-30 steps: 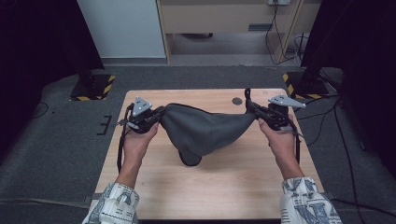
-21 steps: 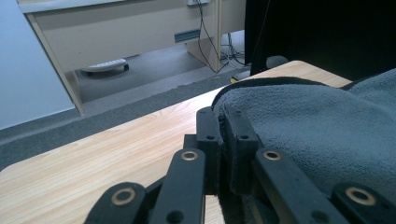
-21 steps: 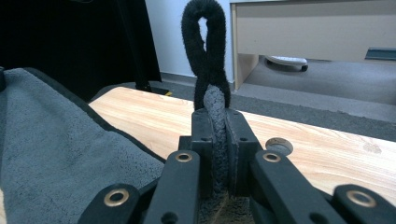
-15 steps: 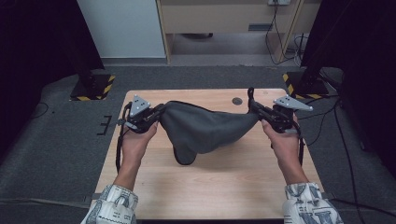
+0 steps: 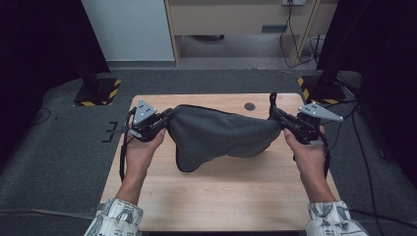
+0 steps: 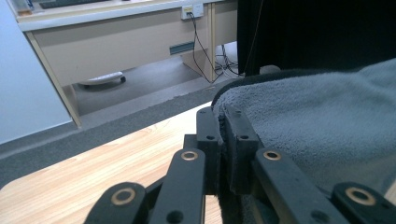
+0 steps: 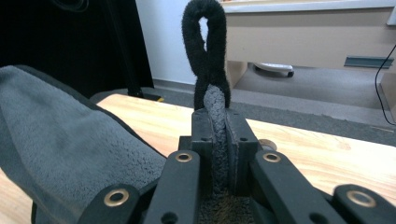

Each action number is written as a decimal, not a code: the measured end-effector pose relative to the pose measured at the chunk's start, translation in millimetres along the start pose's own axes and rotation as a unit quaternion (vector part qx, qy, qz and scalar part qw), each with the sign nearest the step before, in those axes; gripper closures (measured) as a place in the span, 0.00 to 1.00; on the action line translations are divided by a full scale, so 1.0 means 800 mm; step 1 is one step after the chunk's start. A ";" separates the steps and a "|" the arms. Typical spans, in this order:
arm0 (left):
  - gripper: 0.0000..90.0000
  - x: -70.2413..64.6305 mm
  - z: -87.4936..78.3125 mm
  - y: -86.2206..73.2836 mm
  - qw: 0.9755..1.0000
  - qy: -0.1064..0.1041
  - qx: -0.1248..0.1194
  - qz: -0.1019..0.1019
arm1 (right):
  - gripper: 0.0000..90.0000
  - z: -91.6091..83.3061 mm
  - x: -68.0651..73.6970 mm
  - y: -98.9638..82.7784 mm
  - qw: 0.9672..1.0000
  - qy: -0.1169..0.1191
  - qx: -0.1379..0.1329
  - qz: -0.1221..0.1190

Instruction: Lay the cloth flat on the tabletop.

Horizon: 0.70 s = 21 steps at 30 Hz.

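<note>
The left gripper (image 5: pixel 164 120) is clamped on one corner of the grey cloth (image 5: pixel 221 135) and the right gripper (image 5: pixel 275 114) pinches the opposite corner, where a black loop (image 7: pixel 205 42) stands up above its jaws. The cloth hangs stretched between them over the middle of the table (image 5: pixel 226 201), and its lowest fold sags toward 7 o'clock and touches the wood. If the hands pull apart too strongly, I think the thin corner at the right may slip out, and then the cloth would fall in a heap.

high: above, fwd-down | gripper cams: close, along jaws | shared: cloth (image 5: pixel 221 135)
</note>
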<state>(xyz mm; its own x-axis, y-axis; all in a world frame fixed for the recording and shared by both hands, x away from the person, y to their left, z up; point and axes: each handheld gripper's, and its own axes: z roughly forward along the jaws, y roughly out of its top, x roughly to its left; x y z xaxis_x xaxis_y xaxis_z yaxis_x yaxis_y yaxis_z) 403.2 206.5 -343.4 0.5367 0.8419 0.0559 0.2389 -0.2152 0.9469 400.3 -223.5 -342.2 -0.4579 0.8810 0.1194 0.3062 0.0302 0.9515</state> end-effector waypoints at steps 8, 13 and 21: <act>0.95 -0.001 0.009 0.007 1.000 0.003 0.010 0.005 | 0.93 -0.003 -0.001 0.009 1.000 -0.007 0.007 -0.004; 0.95 0.006 0.031 0.000 0.999 0.011 0.033 0.011 | 0.93 0.019 -0.012 0.000 1.000 -0.010 0.017 0.008; 0.95 0.018 0.062 -0.012 0.999 0.021 0.042 0.003 | 0.93 0.067 -0.034 -0.020 0.999 -0.020 0.039 0.027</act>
<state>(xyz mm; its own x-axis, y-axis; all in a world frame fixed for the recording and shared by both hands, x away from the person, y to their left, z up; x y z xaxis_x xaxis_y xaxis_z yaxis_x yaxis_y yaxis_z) 448.9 196.2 -367.6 0.5039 0.8603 0.0765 0.3041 -0.2596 0.9166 452.5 -222.4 -375.4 -0.4053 0.9007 0.1563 0.3935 0.0176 0.9192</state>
